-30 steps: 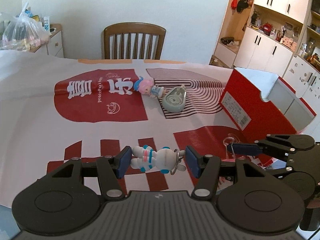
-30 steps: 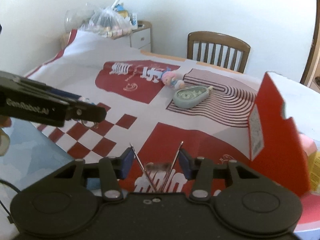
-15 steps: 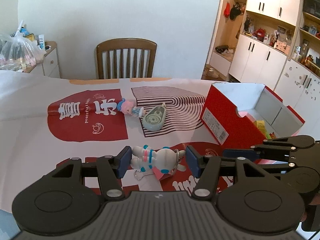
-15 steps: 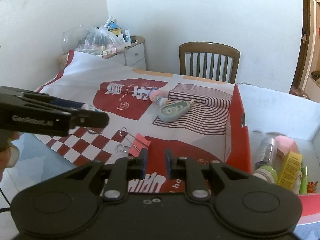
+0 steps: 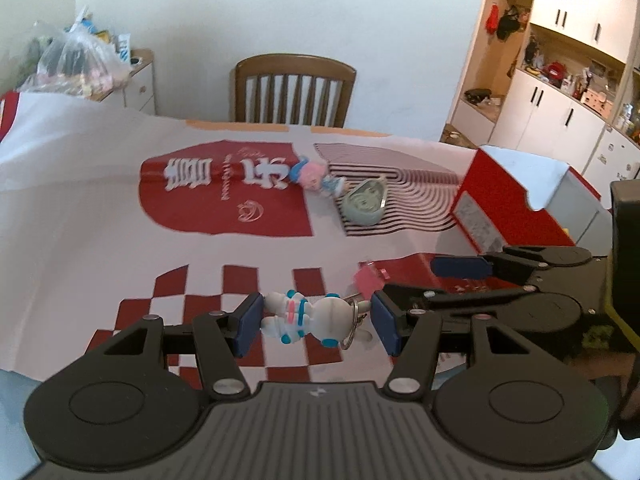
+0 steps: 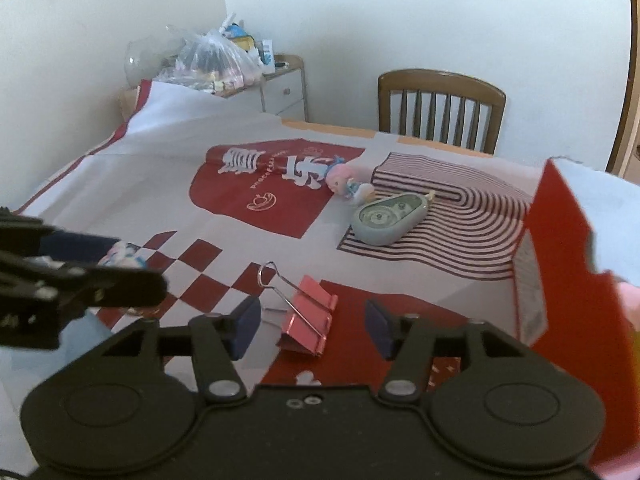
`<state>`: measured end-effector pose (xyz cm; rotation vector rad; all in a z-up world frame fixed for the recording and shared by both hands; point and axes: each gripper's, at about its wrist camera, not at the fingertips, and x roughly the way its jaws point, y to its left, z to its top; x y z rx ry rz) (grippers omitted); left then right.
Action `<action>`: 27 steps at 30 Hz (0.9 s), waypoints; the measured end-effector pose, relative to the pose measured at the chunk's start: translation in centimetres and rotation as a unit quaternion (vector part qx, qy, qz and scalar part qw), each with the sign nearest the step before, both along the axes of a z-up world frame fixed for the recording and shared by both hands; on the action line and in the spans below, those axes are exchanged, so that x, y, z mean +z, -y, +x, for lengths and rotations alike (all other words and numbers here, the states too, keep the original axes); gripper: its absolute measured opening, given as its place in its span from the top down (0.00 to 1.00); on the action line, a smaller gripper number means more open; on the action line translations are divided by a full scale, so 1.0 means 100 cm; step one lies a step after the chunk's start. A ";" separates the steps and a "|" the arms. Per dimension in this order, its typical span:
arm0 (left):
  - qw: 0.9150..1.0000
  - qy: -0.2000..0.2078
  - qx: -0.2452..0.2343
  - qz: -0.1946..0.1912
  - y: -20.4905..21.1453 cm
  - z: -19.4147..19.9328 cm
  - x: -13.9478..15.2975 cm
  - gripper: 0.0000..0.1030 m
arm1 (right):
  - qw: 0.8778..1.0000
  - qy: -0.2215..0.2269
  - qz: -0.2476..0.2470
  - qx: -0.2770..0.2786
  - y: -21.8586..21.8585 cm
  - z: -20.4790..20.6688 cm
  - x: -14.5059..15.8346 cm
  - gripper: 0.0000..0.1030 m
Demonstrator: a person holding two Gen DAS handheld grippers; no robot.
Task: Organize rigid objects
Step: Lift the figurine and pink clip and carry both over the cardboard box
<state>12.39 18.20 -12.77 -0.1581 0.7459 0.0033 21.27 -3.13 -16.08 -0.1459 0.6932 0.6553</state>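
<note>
Soft, even daylight fills both views; shadows are faint. Fisheye bending curves the edges, corners darken, and slight motion blur softens details.

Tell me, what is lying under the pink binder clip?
The pink binder clip rests on the red-and-white printed cloth. Whatever lies beneath the cloth is covered.

The left gripper (image 5: 316, 322) is clamping a white astronaut figure (image 5: 306, 318) lengthwise between its blue pads, keyring toward the right pad. The right gripper (image 5: 416, 280) is showing at the right edge, jaws parted beside a pink binder clip (image 5: 367, 280). A pink-haired doll (image 5: 316, 176) and a grey tape dispenser (image 5: 366, 202) are lying on the printed tablecloth (image 5: 100, 208), near the red box (image 5: 516, 204).
</note>
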 end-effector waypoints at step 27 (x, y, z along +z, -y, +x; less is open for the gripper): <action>1.000 -0.010 -0.011 -0.024 -0.024 0.006 -0.009 0.44 | 0.997 -0.031 0.002 -0.074 -0.015 0.011 -0.012 0.70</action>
